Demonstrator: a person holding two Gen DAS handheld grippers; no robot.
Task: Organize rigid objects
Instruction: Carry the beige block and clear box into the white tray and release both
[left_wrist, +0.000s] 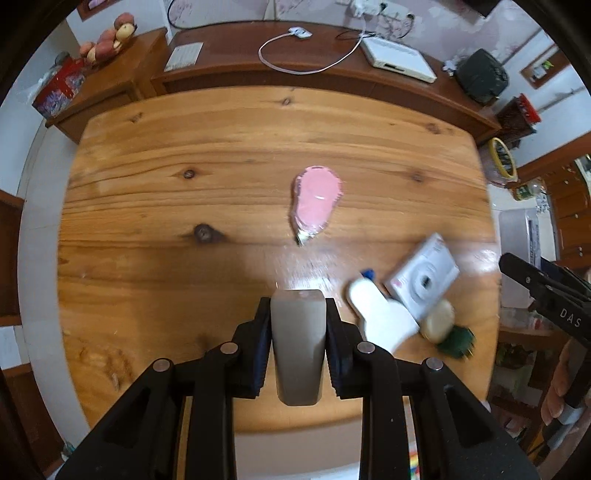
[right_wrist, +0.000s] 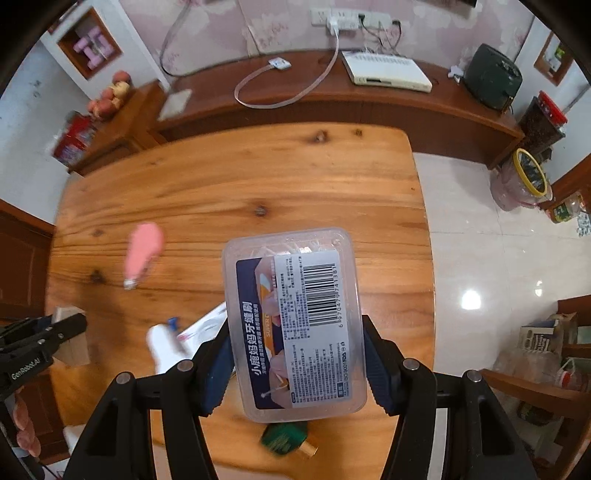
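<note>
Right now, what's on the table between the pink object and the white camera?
Nothing: bare wooden table separates the pink object from the white camera, seen in the left wrist view.

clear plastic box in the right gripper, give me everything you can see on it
The clear plastic box is a rectangular, translucent container with rounded corners and a raised rim. Its upward face carries a label: a dark blue panel with white Chinese characters and orange accents beside a white panel with fine print and a barcode. The right gripper is shut on it, pads pressing its two long sides near the near end. It is held lengthwise, pointing away from the camera, above the wooden table. Contents are only faintly visible through the far end.
</note>
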